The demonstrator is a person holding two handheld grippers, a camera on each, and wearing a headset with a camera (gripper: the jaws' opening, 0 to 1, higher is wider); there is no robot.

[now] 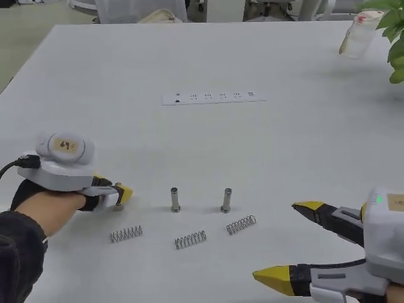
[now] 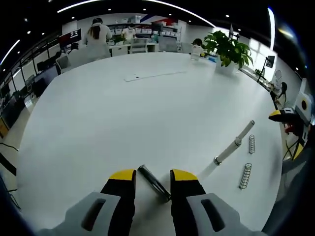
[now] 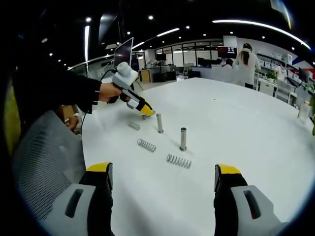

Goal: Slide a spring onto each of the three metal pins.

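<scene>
The left gripper (image 1: pixel 121 193) is at 8 o'clock on the table (image 1: pixel 265 151), held in a hand (image 1: pixel 50 205). Its jaws are clenched on the left pin (image 2: pixel 152 180), which crosses the narrow gap between the yellow tips on a slant. In the right gripper view that pin seems to have its base on the table, just under the tips.

The middle pin (image 1: pixel 175 199) and the right pin (image 1: pixel 226 199) stand upright and free in a row, at 3 o'clock of the held one.

Three springs lie flat at 6 o'clock of the pins, one near each and none on a pin: the left spring (image 1: pixel 125 234), the middle spring (image 1: pixel 190 239) and the right spring (image 1: pixel 241 224).

The right gripper (image 1: pixel 289 241) is at 4 o'clock. Its jaws are released, spread wide and grasp nothing, and the tips point to 9 o'clock, toward the springs.

A power strip (image 1: pixel 213 97) lies at 12 o'clock, well apart from the pins. A plant (image 1: pixel 394 38) is at 2 o'clock.
</scene>
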